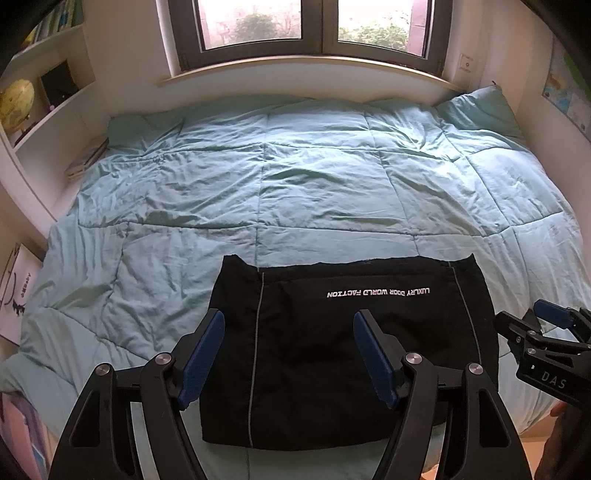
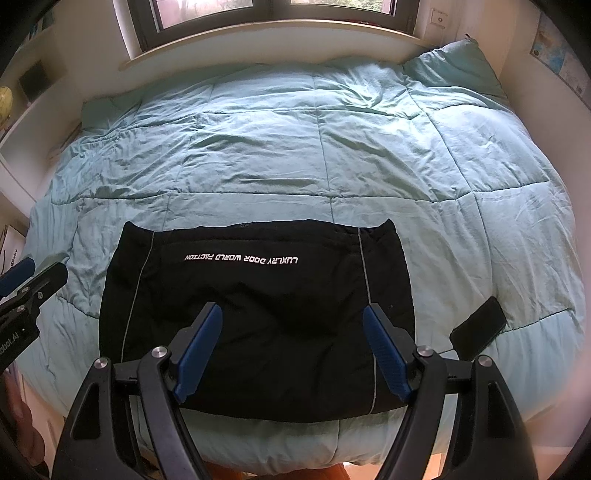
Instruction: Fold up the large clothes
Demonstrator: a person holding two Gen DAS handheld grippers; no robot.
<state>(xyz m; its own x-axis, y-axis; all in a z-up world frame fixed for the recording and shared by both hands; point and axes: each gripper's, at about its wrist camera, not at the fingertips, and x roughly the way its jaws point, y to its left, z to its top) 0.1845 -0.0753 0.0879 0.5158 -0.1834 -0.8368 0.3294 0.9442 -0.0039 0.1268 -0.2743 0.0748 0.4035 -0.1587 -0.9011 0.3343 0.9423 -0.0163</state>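
Note:
A black garment (image 1: 332,350) with white lettering and grey piping lies folded into a compact rectangle on the near edge of the bed; it also shows in the right wrist view (image 2: 258,317). My left gripper (image 1: 288,321) hangs open above the garment's left half, holding nothing. My right gripper (image 2: 291,314) hangs open above the garment's right half, also empty. The right gripper shows at the right edge of the left wrist view (image 1: 546,325), and the left gripper at the left edge of the right wrist view (image 2: 26,280).
The bed carries a wrinkled teal quilt (image 1: 295,184) with a pillow (image 1: 476,107) at the far right corner. A black phone (image 2: 478,332) lies on the quilt right of the garment. Shelves with a globe (image 1: 16,103) stand left; a window (image 1: 314,26) is behind.

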